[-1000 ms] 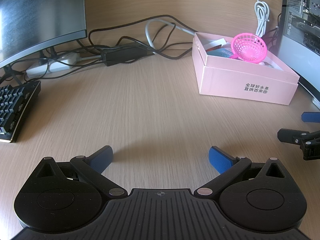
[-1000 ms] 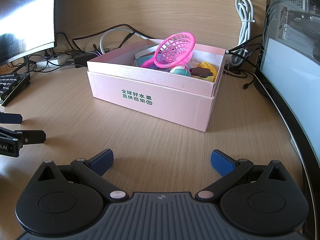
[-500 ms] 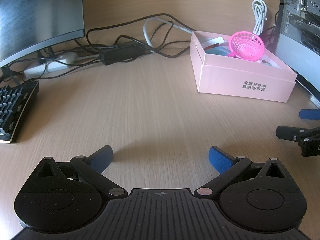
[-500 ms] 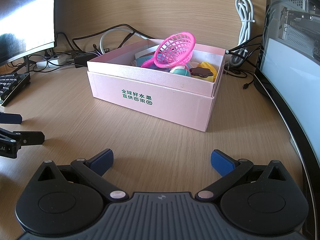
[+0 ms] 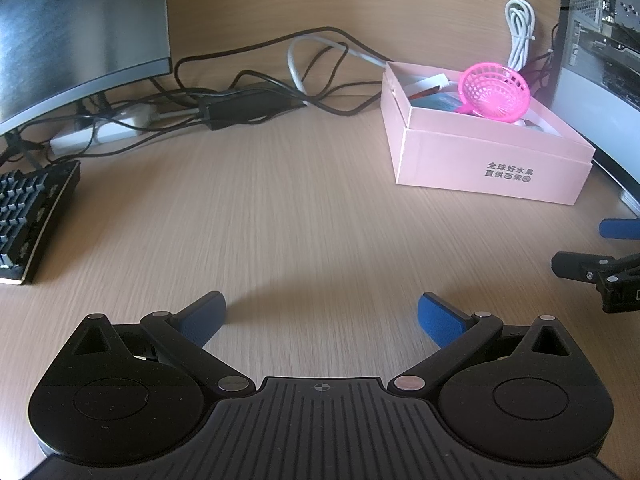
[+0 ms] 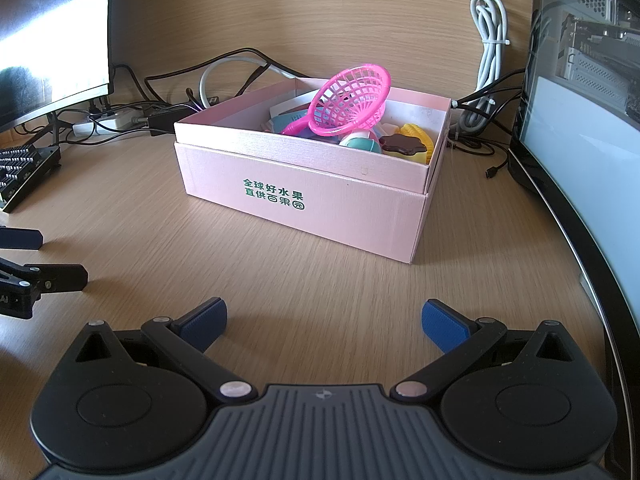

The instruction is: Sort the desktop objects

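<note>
The wooden desk [image 6: 320, 272] carries a pink box [image 6: 304, 200] near its back, ahead of the right gripper [image 6: 323, 322] and off to the right of the left gripper [image 5: 322, 318]. A pink basket [image 6: 352, 100] lies tilted on top of the small toys [image 6: 400, 142] filling the box. Both grippers hover low over bare desk, spread wide, holding and touching nothing.

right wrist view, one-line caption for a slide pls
Open right gripper faces a pink box holding a pink mesh basket and small toys, on a wooden desk.
</note>
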`<state>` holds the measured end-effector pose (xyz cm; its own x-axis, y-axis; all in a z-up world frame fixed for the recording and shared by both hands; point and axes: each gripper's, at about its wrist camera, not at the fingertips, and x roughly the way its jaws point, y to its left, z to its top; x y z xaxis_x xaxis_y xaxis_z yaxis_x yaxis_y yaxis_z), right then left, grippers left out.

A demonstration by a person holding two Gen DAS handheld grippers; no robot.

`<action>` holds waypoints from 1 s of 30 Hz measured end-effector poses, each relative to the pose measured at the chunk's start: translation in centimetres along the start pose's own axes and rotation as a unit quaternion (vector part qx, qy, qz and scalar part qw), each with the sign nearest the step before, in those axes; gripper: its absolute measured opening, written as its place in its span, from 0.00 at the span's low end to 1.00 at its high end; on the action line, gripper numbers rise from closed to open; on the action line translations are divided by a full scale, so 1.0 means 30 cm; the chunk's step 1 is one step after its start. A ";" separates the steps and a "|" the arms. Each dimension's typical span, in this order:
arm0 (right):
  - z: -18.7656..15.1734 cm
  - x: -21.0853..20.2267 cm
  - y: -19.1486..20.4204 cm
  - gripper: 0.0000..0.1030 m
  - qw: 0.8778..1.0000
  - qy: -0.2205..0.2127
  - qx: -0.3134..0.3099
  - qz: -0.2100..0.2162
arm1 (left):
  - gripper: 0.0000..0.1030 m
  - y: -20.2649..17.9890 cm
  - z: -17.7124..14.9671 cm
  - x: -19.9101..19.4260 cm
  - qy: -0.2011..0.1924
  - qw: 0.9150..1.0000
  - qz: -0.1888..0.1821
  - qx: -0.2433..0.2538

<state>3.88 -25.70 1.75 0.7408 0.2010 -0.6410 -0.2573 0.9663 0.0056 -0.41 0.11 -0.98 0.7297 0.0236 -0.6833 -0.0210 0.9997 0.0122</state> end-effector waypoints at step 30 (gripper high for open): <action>0.001 0.001 0.000 1.00 1.000 0.000 0.000 0.000 | 1.00 0.005 0.020 0.020 -0.004 1.000 0.004 -0.004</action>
<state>3.91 -25.70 1.75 0.7408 0.2013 -0.6409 -0.2577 0.9662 0.0056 0.42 0.29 -0.95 0.7348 0.0316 -0.6775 -0.0329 0.9994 0.0110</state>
